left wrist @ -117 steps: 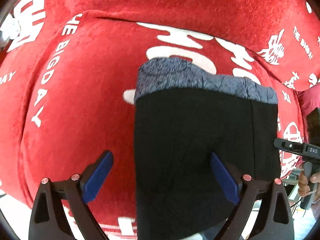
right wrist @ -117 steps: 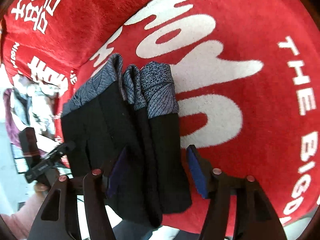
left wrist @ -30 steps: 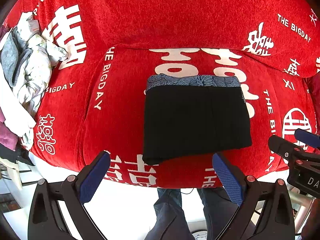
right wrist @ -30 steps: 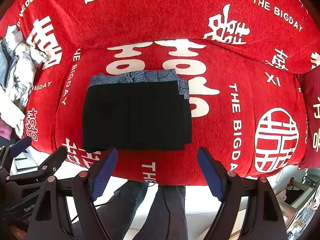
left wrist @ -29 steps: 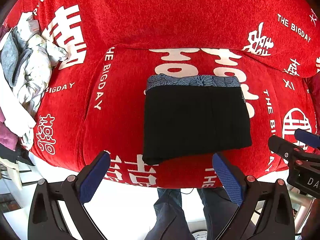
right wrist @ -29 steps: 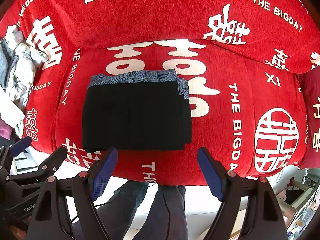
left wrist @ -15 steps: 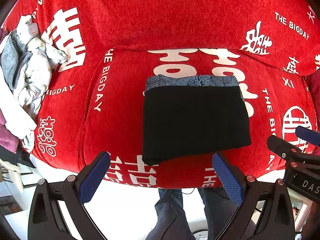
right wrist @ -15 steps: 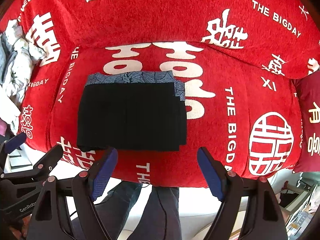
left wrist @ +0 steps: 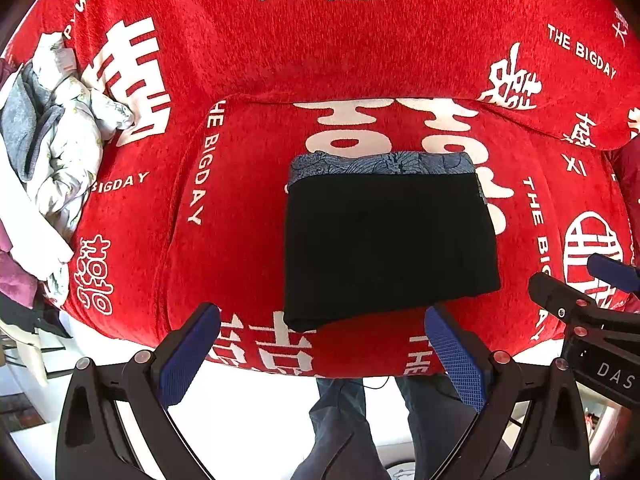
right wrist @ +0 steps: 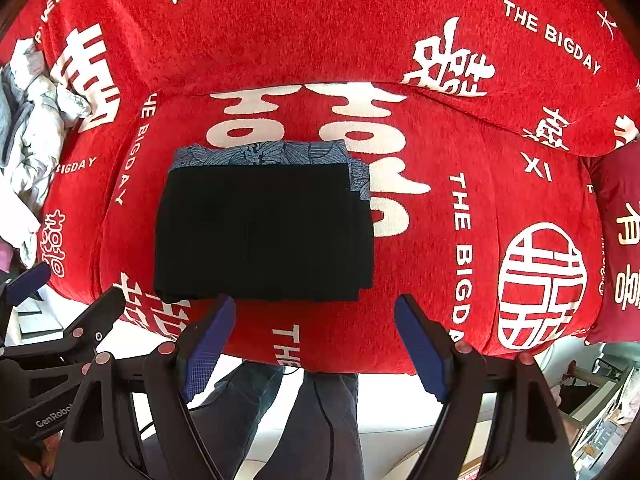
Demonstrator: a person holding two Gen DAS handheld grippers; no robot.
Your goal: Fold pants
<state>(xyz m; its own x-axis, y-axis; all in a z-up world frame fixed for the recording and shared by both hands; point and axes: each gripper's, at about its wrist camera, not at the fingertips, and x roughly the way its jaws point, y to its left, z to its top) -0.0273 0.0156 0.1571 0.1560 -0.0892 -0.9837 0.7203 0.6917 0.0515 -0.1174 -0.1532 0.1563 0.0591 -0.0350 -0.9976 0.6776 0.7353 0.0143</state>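
Pants [left wrist: 390, 240] lie past the fingertips of both tongs, folded into a compact black rectangle on the red cushion [left wrist: 240, 240]. The left gripper [left wrist: 320, 344] hangs above the cushion's front edge with its blue pads spread wide, holding and touching nothing; the bundle's near edge sits between and just beyond them. The right gripper [right wrist: 316, 340] is likewise wide apart and empty, with the bundle [right wrist: 264, 232] ahead and off toward its left pad. Its long axis runs side to side across the cushion, the patterned blue waistband [right wrist: 260, 156] along the far edge. Judging by this, the left hand sits more squarely over it, and folding looks complete.
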